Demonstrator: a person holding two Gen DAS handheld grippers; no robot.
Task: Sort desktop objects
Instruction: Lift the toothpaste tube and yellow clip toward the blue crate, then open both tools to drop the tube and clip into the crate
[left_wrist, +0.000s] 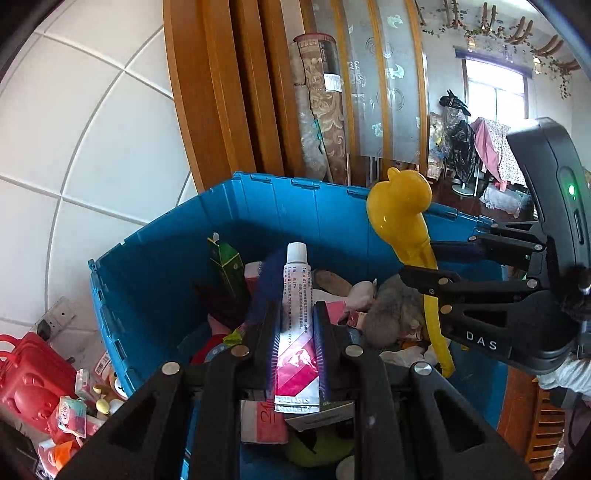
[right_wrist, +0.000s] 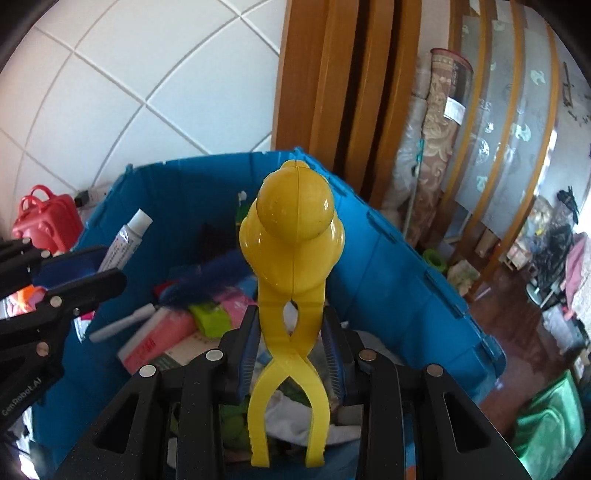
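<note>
Above a cluttered blue crate (left_wrist: 332, 218), the left gripper (left_wrist: 295, 332) clamps a white tube (left_wrist: 295, 295) while the right gripper (right_wrist: 291, 332) pinches yellow duck-shaped tongs (right_wrist: 291, 236), whose smooth, narrow handles could slip free.

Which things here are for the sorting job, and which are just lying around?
For the job:
- ointment tube, in the left gripper
- yellow duck tongs, in the right gripper
- blue crate

Lying around:
- red toy suitcase
- rolled rug
- wall socket
</note>
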